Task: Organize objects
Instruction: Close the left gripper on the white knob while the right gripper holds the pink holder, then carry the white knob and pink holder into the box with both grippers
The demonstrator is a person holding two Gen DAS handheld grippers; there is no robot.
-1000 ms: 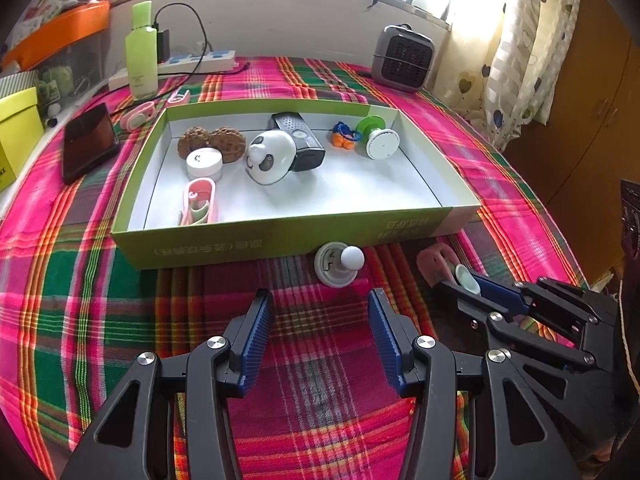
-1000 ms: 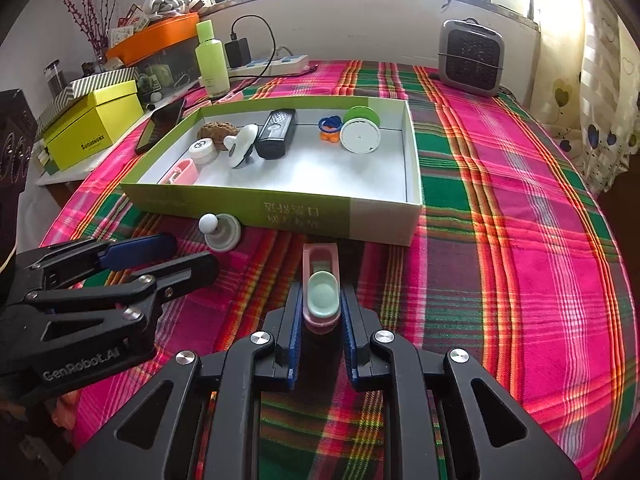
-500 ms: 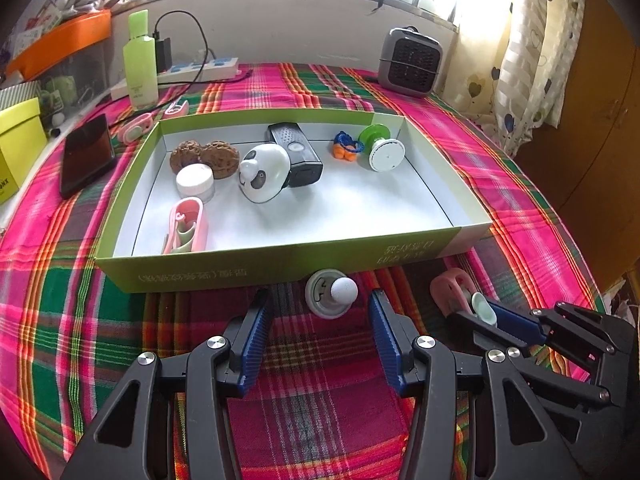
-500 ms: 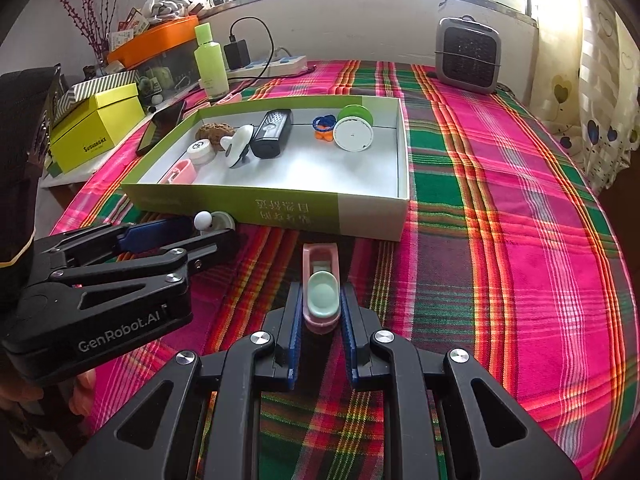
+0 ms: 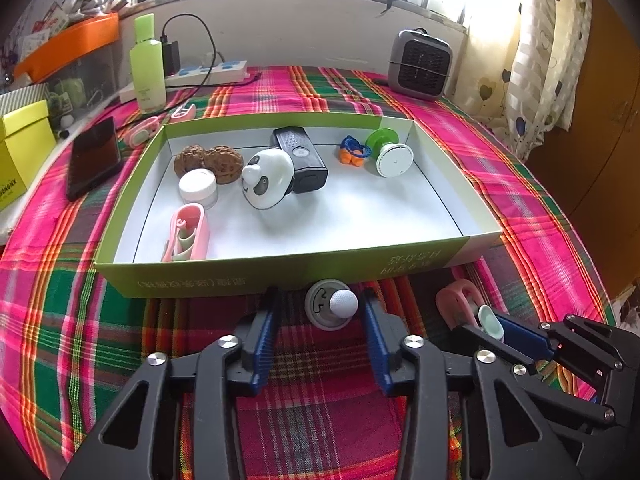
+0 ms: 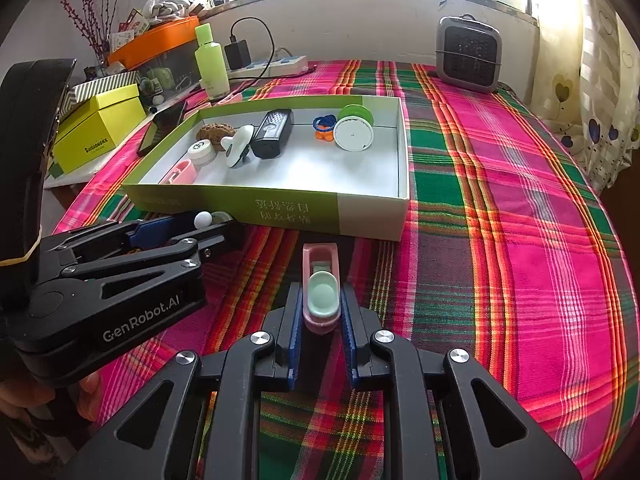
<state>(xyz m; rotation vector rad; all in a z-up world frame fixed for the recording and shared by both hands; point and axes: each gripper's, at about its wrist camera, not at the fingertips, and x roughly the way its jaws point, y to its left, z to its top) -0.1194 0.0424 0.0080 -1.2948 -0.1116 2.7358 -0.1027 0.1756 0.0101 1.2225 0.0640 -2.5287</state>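
A small round white gadget with a ball-topped knob is sitting on the plaid-covered bench, just in front of the near wall of the green-sided box, as the left hand-held gripper is closing its blue pads on either side of it. The pads are not yet pressing on the gadget; a little cloth is showing on both sides. Just to the right, the right hand-held gripper is clenching a pink clip with a mint-green insert, holding it low over the cloth, short of the box.

Inside the box, a panda-faced dome, a black device, two walnuts, a white jar, a second pink clip, a green-and-white spool and a small blue-and-orange trinket are already lying toward the far side.

The risks from here appear modest but real. The gadget is round and standing almost against the box wall, so pads closing off-centre could be squirting it forward under the box edge or nudging the light cardboard box itself. The rounded knob could also be slipping out if the pads catch it instead of the wider base. The two grippers are working near each other, and a careless lift could be knocking one against the other, jarring the clip loose.
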